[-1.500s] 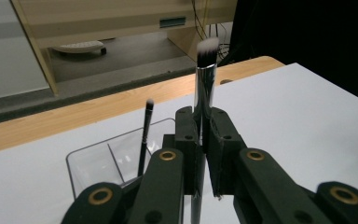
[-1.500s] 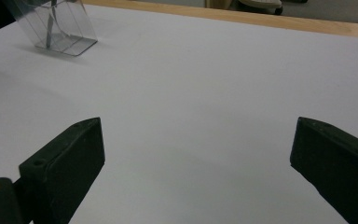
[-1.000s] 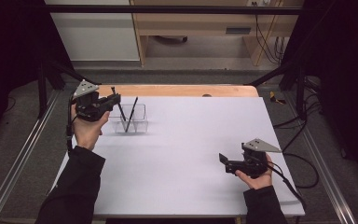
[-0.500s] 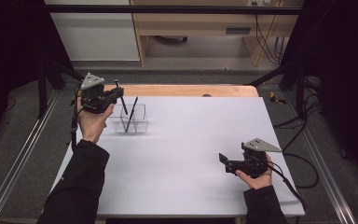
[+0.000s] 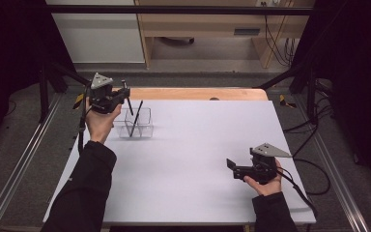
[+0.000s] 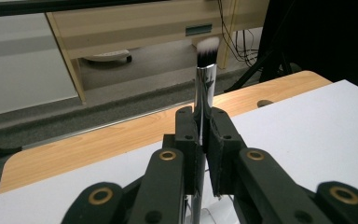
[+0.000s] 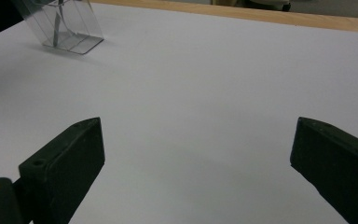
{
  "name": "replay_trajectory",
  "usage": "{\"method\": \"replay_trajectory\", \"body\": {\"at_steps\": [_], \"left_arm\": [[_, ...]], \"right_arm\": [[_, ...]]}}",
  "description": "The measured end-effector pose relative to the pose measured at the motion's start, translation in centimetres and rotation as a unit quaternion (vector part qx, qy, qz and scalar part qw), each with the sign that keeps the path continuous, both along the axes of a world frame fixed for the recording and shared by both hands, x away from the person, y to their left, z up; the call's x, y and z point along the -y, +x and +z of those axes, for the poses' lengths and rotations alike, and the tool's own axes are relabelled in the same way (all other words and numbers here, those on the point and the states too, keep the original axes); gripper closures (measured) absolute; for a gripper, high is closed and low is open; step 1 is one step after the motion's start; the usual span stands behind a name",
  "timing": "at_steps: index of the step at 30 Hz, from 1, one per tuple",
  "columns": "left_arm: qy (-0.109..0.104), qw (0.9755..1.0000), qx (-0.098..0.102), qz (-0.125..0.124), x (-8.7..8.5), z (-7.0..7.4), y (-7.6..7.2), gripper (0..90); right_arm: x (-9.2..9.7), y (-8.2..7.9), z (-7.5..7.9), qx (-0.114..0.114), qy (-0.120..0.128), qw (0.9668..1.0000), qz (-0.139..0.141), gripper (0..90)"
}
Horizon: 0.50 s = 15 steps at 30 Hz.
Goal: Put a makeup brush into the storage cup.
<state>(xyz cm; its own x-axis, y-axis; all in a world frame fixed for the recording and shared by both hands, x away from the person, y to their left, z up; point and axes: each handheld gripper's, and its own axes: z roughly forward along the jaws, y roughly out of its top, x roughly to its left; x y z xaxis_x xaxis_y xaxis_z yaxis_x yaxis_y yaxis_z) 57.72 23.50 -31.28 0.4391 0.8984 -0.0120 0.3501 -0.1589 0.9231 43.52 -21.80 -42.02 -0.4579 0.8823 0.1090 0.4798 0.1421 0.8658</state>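
Clear plastic organiser point(image 5: 136, 122) at the bench's point(image 5: 198, 145) far left, two dark sticks leaning inside, hard to identify. Beside it, left gripper point(image 6: 204, 135) pinching an upright makeup brush point(image 6: 204, 84): chrome ferrule, white-tipped bristles, handle hidden below the jaws. Right gripper point(image 7: 196, 154) near right, jaws spread, empty.

Tongs point(image 6: 204, 140) around upright brush point(image 6: 205, 70)

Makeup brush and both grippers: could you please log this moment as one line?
left gripper: shut on makeup brush | clear organizer: one brush inside | right gripper: open, idle
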Motion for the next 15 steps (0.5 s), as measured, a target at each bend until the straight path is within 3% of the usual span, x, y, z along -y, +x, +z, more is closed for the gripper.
{"method": "replay_trajectory", "body": {"at_steps": [15], "left_arm": [[0.011, 0.9998, -0.009, 0.013, -0.5, -1.4, 1.0, 83.4]], "right_arm": [[-0.1, 0.0, -0.1, -0.002, 0.000, 1.0000, 0.002, 3.5]]}}
